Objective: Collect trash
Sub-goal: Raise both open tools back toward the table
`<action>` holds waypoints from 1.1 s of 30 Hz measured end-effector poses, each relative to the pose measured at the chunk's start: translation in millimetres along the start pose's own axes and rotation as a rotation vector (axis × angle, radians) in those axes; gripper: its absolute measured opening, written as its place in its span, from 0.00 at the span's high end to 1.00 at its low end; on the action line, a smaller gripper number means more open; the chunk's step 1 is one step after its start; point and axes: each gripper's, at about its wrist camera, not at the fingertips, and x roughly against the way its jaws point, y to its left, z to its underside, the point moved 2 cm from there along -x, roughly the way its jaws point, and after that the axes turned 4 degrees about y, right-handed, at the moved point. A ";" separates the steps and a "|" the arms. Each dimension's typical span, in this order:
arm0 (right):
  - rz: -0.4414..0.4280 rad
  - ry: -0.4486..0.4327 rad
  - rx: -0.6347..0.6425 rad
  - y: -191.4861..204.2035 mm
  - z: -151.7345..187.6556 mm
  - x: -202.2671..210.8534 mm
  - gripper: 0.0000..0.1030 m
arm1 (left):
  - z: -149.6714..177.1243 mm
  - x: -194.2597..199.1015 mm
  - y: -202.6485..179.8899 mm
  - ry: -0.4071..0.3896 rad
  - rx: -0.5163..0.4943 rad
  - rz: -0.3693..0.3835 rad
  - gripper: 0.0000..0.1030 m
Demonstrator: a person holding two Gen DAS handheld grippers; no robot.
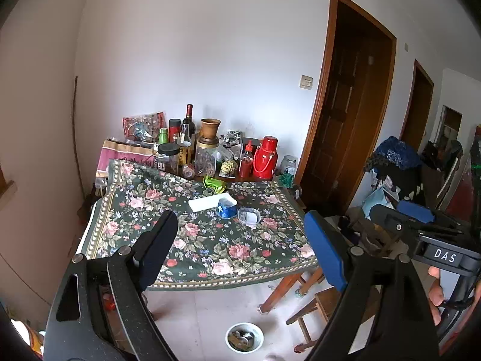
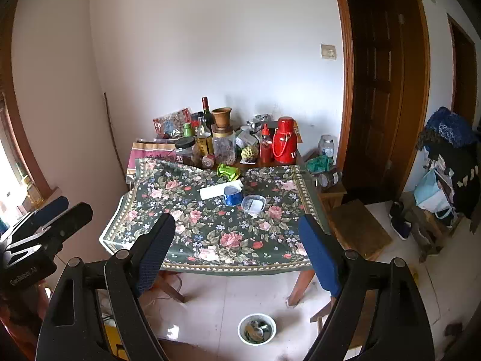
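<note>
Both claws spread, nothing between the pads: left gripper (image 1: 240,249), right gripper (image 2: 237,248). Trash candidates sit ahead of both on the table (image 1: 210,282): green wrapper (image 1: 214,183), blue cup (image 1: 227,207), clear tub (image 1: 249,216). Floor bowl (image 1: 244,337) below the claws, contents unclear, maybe scraps. Risk: reaching across snags the cloth, dragging the bottles (image 1: 188,132).

A dark green cloth (image 2: 210,234) patterned with pink roses and a cream border covers the table. On it: a blue cup (image 2: 233,196), a white tray (image 2: 214,191), a green wrapper (image 2: 228,171), a red flask (image 2: 284,141). The gripper pads (image 2: 315,249) are blue.
</note>
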 end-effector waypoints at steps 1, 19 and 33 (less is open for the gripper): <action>0.000 0.001 0.000 -1.1 -2.2 -4.4 0.21 | -1.1 -4.7 -0.1 0.002 -0.001 -0.001 0.17; -0.062 0.020 0.038 -65.9 -86.8 -97.1 0.21 | -79.2 -152.3 -31.2 0.023 0.042 -0.071 0.17; -0.126 0.159 0.049 -98.8 -124.0 -200.9 0.21 | -108.9 -259.8 -15.8 0.118 0.122 -0.147 0.17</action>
